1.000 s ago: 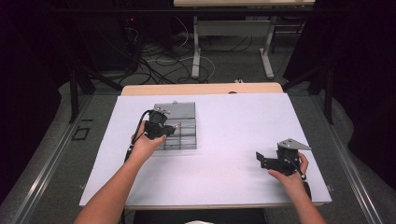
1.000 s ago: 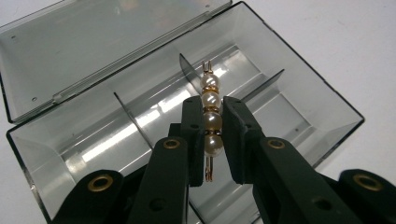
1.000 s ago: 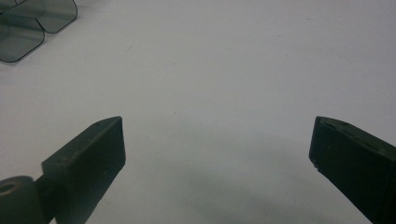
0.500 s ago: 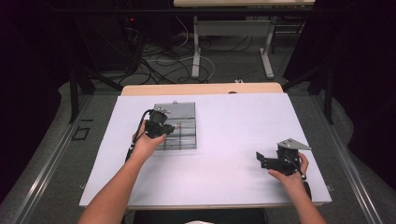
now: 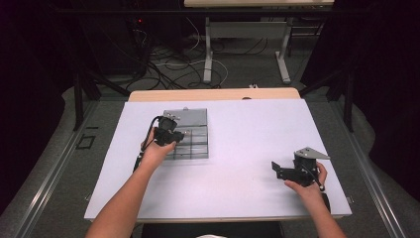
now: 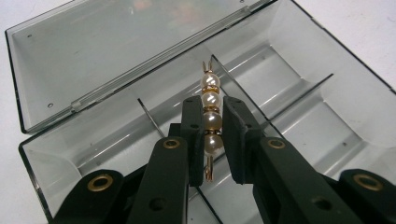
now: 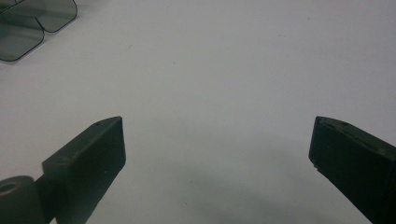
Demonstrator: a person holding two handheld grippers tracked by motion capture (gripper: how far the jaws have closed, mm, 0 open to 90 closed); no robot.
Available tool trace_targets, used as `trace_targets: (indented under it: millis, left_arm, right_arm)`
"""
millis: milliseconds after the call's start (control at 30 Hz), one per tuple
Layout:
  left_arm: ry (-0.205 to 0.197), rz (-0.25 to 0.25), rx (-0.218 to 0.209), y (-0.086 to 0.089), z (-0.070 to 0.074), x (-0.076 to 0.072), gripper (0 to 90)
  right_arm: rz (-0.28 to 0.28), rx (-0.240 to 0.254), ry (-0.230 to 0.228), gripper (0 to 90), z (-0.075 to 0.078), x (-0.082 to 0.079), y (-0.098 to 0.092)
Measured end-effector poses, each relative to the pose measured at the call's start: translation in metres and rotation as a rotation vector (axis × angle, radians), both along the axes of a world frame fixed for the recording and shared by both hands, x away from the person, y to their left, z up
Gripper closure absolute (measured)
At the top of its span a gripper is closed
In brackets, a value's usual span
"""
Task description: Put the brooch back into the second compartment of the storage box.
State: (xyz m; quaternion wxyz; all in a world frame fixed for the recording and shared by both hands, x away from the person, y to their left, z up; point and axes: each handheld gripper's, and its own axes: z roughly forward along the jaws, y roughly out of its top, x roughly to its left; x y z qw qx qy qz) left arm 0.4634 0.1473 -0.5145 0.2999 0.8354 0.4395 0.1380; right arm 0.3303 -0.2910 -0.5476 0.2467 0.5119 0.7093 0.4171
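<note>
No lettering, label, brand mark, number or sign can be read on anything here.

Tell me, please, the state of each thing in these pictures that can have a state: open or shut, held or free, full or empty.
Compartment box: open, lid laid back flat; the compartments seen look empty.
Pearl hair clip: held above the box, gripped between the jaws.
Left gripper: shut on the pearl hair clip.
Right gripper: open, jaws wide apart, nothing between them, over bare table.
</note>
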Motion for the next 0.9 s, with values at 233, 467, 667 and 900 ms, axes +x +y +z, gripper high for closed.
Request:
trace_targets:
  millis: [233, 467, 667, 900]
  left_arm:
    - [-0.01, -0.006, 0.001, -0.0018, -0.0017, 0.0009, 79.1]
    - [-0.022, -0.009, -0.002, -0.0032, -0.0012, 0.0017, 77.9]
    - [-0.036, 0.004, -0.006, -0.0015, 0.0, 0.0016, 66.3]
    - [-0.064, 0.013, -0.025, 0.0011, 0.0032, -0.0002, 59.3]
  right_arm:
    - [0.0, -0.001, -0.001, 3.5, 0.0, 0.0, -0.0002]
    - [-0.005, -0.003, -0.005, 3.5, -0.0002, 0.0003, 0.0004]
    - [-0.002, -0.006, 0.002, 3.5, 0.0, 0.0003, -0.0007]
    - [-0.004, -0.004, -0.005, 3.5, 0.0, 0.0003, 0.0004]
